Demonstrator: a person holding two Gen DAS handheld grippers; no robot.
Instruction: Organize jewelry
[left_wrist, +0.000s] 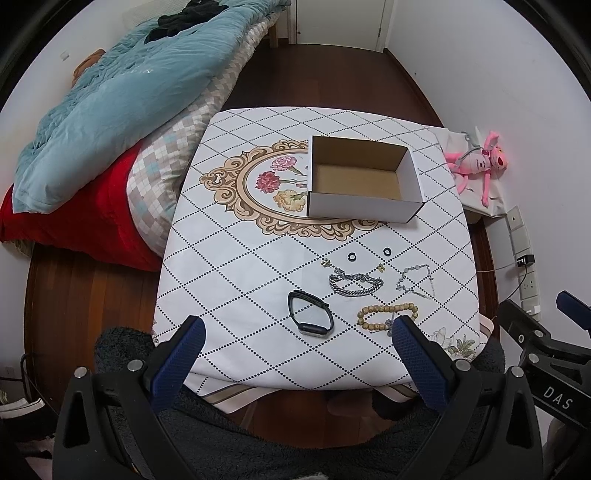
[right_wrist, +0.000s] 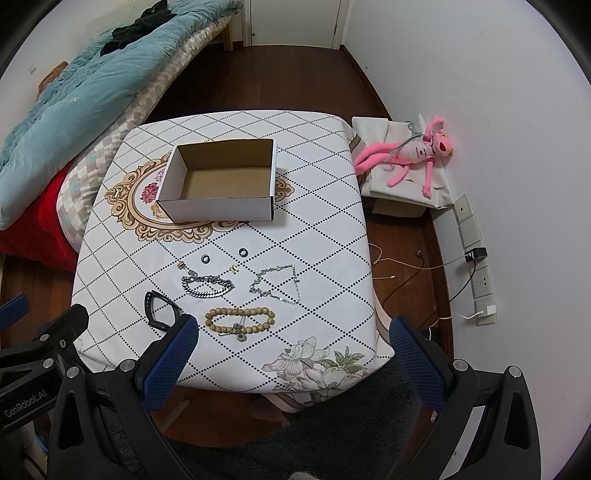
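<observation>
An empty white cardboard box stands open at the table's far middle. In front of it lie two black rings, small gold earrings, a silver chain bracelet, a thin silver necklace, a wooden bead bracelet and a black smart band. My left gripper is open and empty above the near edge, over the band. My right gripper is open and empty, near the bead bracelet.
The table wears a white diamond-pattern cloth. A bed with a blue quilt lies on the left. A pink plush toy sits on a covered box at the right. Cables and wall sockets are on the right wall.
</observation>
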